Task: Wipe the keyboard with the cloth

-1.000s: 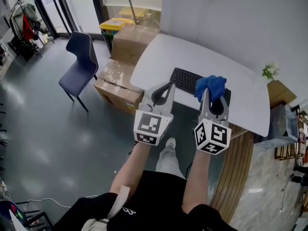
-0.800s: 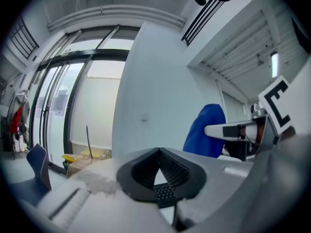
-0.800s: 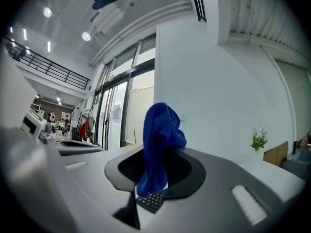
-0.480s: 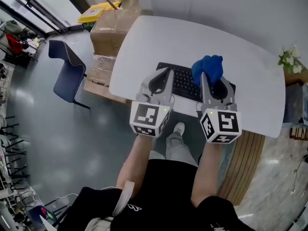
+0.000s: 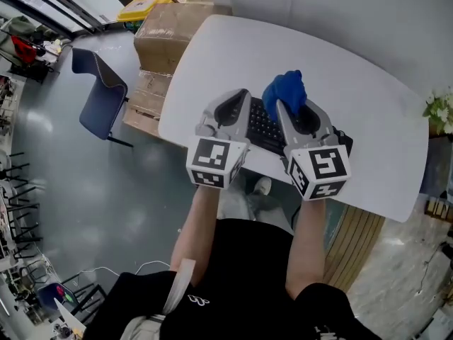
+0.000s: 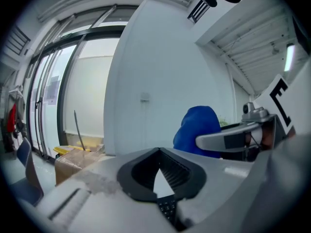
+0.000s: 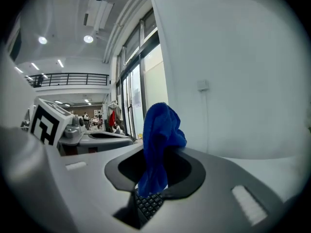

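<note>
A black keyboard (image 5: 262, 128) lies on the white table (image 5: 354, 83), mostly hidden under my two grippers. My right gripper (image 5: 284, 106) is shut on a bunched blue cloth (image 5: 285, 91), which sticks up from its tips above the keyboard's middle. In the right gripper view the cloth (image 7: 159, 135) hangs through the jaws, with keys of the keyboard (image 7: 148, 204) below. My left gripper (image 5: 245, 96) is shut and holds nothing, hovering over the keyboard's left part. In the left gripper view the left gripper (image 6: 159, 150) shows a few keys of the keyboard (image 6: 168, 208) beneath and the cloth (image 6: 199, 130) to the right.
Cardboard boxes (image 5: 166, 30) and a yellow bin (image 5: 145, 7) stand beyond the table's left end. A blue chair (image 5: 99, 98) sits on the grey floor at left. A small plant (image 5: 440, 112) is at the table's right end. Wooden slats (image 5: 354, 253) run below the table's near right edge.
Both grippers have moved forward over the keyboard and closer together. The blue cloth stays in the right gripper and has shifted left. The head view has swung over the table.
</note>
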A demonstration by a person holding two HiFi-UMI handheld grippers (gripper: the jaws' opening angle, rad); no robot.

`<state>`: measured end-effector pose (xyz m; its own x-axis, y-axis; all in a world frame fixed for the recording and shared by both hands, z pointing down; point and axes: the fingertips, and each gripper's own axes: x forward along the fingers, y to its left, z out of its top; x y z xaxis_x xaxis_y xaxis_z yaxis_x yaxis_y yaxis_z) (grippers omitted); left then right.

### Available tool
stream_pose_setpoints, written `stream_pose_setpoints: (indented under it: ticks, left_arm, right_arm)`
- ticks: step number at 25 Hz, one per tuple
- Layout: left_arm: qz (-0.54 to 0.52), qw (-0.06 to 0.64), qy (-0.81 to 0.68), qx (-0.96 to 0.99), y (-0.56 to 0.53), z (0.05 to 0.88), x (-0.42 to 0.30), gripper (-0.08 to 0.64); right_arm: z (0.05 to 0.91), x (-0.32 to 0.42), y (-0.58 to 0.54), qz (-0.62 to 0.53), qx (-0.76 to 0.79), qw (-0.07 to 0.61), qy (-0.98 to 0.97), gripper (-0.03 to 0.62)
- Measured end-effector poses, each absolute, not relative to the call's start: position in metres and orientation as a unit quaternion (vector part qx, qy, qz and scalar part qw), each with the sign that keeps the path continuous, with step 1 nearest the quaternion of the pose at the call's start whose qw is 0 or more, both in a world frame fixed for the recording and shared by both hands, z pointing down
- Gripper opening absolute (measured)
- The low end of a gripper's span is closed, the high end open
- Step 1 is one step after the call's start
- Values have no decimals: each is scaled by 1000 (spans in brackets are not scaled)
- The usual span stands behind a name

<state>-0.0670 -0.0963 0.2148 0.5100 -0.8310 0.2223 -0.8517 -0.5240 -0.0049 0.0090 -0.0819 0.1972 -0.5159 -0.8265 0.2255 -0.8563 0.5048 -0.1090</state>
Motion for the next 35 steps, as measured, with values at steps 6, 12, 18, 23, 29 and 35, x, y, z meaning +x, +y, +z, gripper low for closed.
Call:
stream_pose_setpoints:
  ticks: [6,12,18,23,29,35]
  left_arm:
    - [130,102,-487,858,-109,264,-104,-3]
    - [145,123,-490,851,-121,296,-123,-3]
    - [162,147,-475,852,-132,335,-132,-4]
    - [190,166,-470,846,-138,364,-135,-3]
    - [222,195,-458,838,-141,400,-138,-4]
    - [247,201,-450,834,-144,421,-141,-3]
  right_arm:
    - [231,-39,-110,138,444,98,-880,87]
    - [272,-71,-124,174,421,117,-882,87]
    - [317,-97,-133,212,410,135,-877,87]
    - [351,-105,-136,246,404,151,-868,87]
    - [391,-112,-141,284,404,166,-854,87]
    - [410,-115,-145,305,421,162,-839,87]
